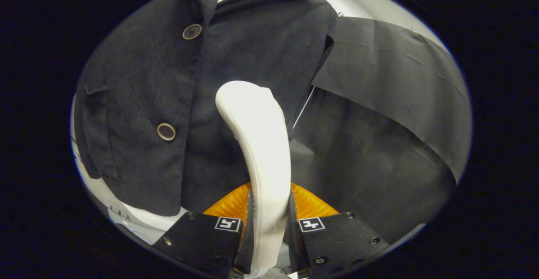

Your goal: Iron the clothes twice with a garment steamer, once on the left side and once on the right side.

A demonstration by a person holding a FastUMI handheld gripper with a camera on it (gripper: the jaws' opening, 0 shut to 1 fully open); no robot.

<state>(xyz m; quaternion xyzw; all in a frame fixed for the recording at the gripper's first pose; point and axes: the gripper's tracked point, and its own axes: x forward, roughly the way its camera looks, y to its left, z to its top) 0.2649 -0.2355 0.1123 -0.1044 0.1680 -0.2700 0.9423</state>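
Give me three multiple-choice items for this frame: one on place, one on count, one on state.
1. Where is the head of the white plastic garment steamer?
A. Against the front of the dark corduroy jacket
B. Lying on a floor
C. Hooked on a rack

2. How many round buttons show on the jacket?
A. None
B. Two
C. Five

3. What is the hand-held gripper doing?
A. Open, holding nothing
B. Shut on the steamer's handle
C. Shut on a sleeve

Answers:
1. A, since the white head rises from the fingers and ends over the jacket's front panel, right of the button line.
2. B, an upper button and a lower button show.
3. B, both black fingers press the white handle from either side.
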